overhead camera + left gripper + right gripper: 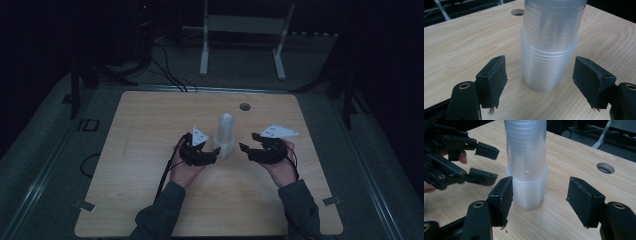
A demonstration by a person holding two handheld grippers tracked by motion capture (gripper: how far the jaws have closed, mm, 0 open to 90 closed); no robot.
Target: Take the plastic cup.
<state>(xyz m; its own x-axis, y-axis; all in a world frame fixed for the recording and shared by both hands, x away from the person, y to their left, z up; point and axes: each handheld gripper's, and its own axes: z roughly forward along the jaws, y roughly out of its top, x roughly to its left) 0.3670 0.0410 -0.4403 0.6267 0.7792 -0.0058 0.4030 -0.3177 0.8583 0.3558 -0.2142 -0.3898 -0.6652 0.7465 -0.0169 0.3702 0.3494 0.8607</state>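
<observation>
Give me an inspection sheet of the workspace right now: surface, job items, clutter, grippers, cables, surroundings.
Surface: light wooden table with a round cable hole near the far edge.
Job's things: a stack of clear plastic cups standing upright mid-table, mouth down.
Clutter: nothing seen.
Grippers: left gripper just left of the stack, jaws apart, pads off the cups; right gripper to its right, jaws apart, clear of the stack. In each gripper view the stack stands ahead of the open jaws, not between the pads.
Cables: a black cable trails from the left gripper along the forearm; more cables on the floor beyond the table.
Surroundings: dim room, white metal frame behind the table.
</observation>
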